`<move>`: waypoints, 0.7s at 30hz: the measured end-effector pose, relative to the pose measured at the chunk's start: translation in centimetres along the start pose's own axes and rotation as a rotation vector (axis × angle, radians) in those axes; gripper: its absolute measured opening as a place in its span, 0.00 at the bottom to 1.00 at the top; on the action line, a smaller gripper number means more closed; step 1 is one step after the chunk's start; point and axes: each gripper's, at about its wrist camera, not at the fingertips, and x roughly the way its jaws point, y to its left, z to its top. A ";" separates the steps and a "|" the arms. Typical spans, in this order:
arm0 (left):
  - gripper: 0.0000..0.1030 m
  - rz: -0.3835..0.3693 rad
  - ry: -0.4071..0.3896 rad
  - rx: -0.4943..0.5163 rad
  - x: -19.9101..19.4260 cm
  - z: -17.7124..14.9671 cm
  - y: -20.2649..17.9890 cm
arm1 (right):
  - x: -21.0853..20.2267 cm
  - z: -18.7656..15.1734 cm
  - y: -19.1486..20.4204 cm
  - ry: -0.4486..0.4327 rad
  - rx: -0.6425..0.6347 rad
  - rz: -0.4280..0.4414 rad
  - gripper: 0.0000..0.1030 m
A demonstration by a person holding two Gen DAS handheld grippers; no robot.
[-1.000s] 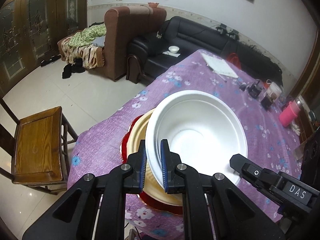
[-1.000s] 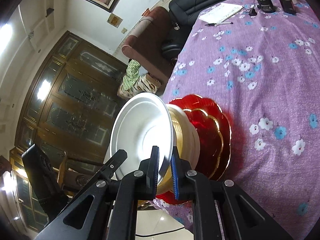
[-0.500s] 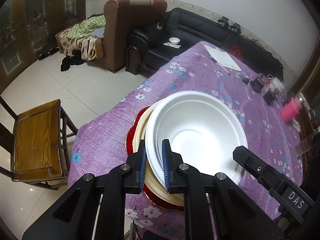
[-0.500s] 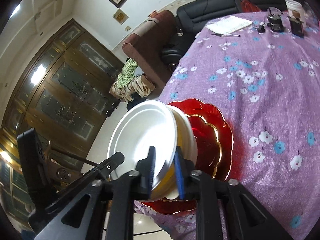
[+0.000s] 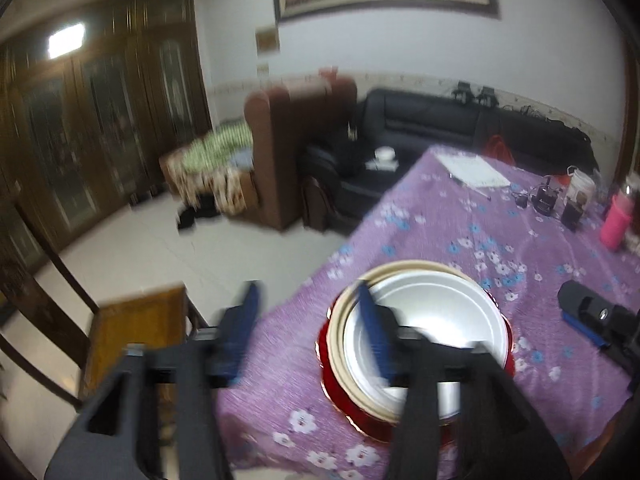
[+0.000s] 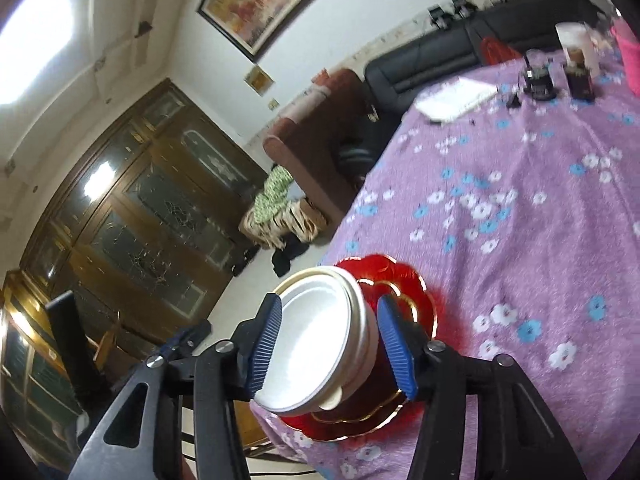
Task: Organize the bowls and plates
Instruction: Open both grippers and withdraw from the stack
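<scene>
A white bowl (image 5: 432, 328) sits level inside a cream bowl (image 5: 400, 270), on red scalloped plates (image 5: 329, 384) near the corner of the purple flowered table (image 5: 500, 216). My left gripper (image 5: 310, 336) hovers above the stack's left rim. Its jaws are opening, with nothing pressed between the blue pads (image 5: 374, 336). In the right wrist view the white bowl (image 6: 316, 340), cream bowl (image 6: 362, 310) and red plates (image 6: 408, 284) lie beyond my right gripper (image 6: 330, 346). Its jaws are opening too, and the pads (image 6: 394, 348) stand apart from the rim.
A wooden chair (image 5: 136, 332) stands on the floor left of the table corner. At the table's far end lie a notebook (image 5: 474, 170), small dark gadgets (image 5: 544, 200) and a pink cup (image 5: 618, 222). A black sofa (image 5: 440, 120) and a brown armchair (image 5: 296, 152) stand behind.
Both grippers have let go of the white bowl's rim, opened, and drawn back and upward. The bowl, tilted before, now rests level in the cream bowl.
</scene>
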 end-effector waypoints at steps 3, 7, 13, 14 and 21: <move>0.69 0.033 -0.093 0.046 -2.0 -0.7 -0.6 | -1.7 -0.9 0.3 -0.037 -0.066 0.009 0.58; 0.83 0.024 -0.139 0.047 -3.8 -0.9 -0.5 | -3.5 -2.4 1.2 -0.081 -0.180 -0.005 0.65; 0.83 -0.084 -0.086 -0.018 -5.0 -1.3 0.0 | -5.4 -4.4 1.8 -0.085 -0.236 0.033 0.66; 0.83 -0.109 -0.057 -0.022 -4.8 -1.4 -0.1 | -5.5 -4.7 1.9 -0.076 -0.238 0.041 0.66; 0.83 -0.133 0.012 -0.045 -5.1 -2.7 -0.8 | -5.6 -5.9 2.6 -0.038 -0.245 0.068 0.66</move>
